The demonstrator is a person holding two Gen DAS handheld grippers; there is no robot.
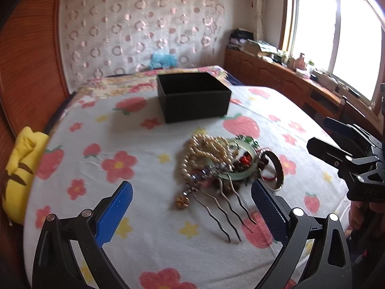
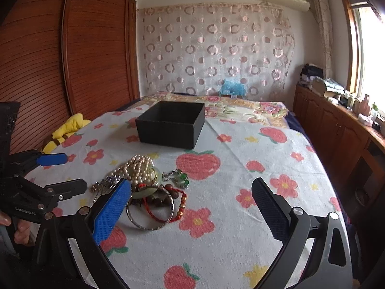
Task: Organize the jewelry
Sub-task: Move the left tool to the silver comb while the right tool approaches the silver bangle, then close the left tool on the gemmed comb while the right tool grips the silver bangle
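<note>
Left claw (image 1: 191,213): we hold it wide, blue pads apart and gripping nothing. Between the pads, nearest us, lies the comb (image 1: 226,213), its wavy prongs pointing back toward us. Just ahead sits the jewelry heap: pearls (image 1: 207,153) draped over a green bangle (image 1: 240,172), with a metal bangle (image 1: 276,171) just past the right pad. Farther ahead, well apart from the heap, stands the open black box (image 1: 193,96) on the strawberry-print cloth (image 1: 101,134). A yellow toy (image 1: 20,168) lies far to the left.

Right claw (image 2: 191,213): likewise wide, holding nothing. The metal bangle (image 2: 150,208) lies just beside its left pad, with red beads (image 2: 181,203) touching it; the pearls (image 2: 137,168) lie ahead-left, a green charm (image 2: 179,177) beside them. The box (image 2: 170,125) stands beyond, slightly left of centre.
</note>
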